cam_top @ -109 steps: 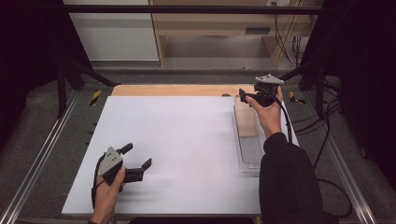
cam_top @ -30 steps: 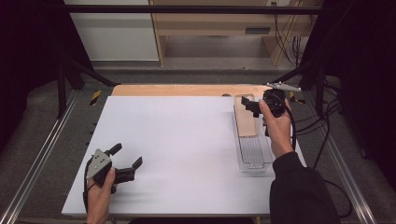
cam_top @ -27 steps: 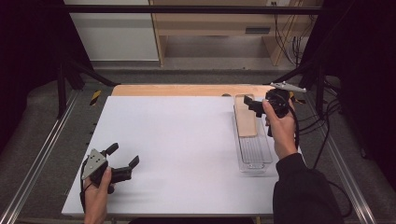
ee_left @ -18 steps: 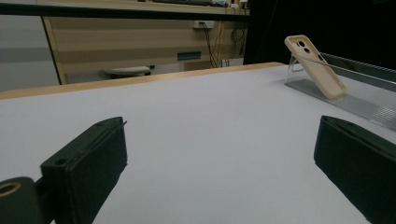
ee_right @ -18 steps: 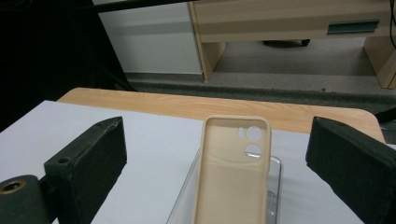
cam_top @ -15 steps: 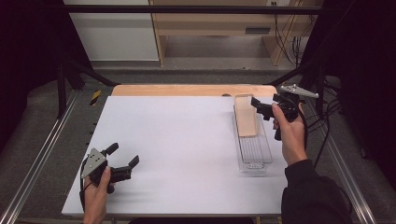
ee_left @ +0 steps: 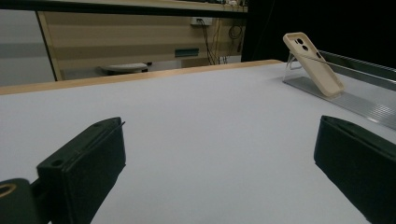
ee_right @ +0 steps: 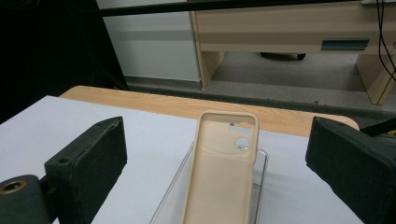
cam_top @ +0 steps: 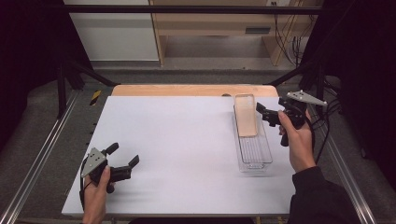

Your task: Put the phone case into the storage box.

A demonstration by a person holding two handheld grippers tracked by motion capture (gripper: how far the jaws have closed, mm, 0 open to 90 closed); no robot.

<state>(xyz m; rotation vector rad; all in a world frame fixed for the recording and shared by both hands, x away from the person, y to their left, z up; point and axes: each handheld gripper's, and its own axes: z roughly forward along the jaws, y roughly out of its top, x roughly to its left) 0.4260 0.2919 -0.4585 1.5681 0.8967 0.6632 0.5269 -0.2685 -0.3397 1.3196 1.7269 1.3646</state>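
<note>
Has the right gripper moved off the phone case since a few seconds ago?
Yes. The right gripper has drawn back to the right: earlier it hung over the clear tray's far end, above the phone case; now it sits beside the tray, jaws open.

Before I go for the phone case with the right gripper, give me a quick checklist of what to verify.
1. Right gripper open: ok, jaws wide apart.
2. Right gripper empty: ok, nothing between the jaws.
3. Phone case reachable: ok, it leans in the clear tray, top end raised, hollow side up.
4. Gripper lined up: ok, case sits centred between the jaws in the right gripper view.
5. Left gripper out of the way: ok, open near the table's front left.
6. Tray fixed down: cannot tell.
</note>
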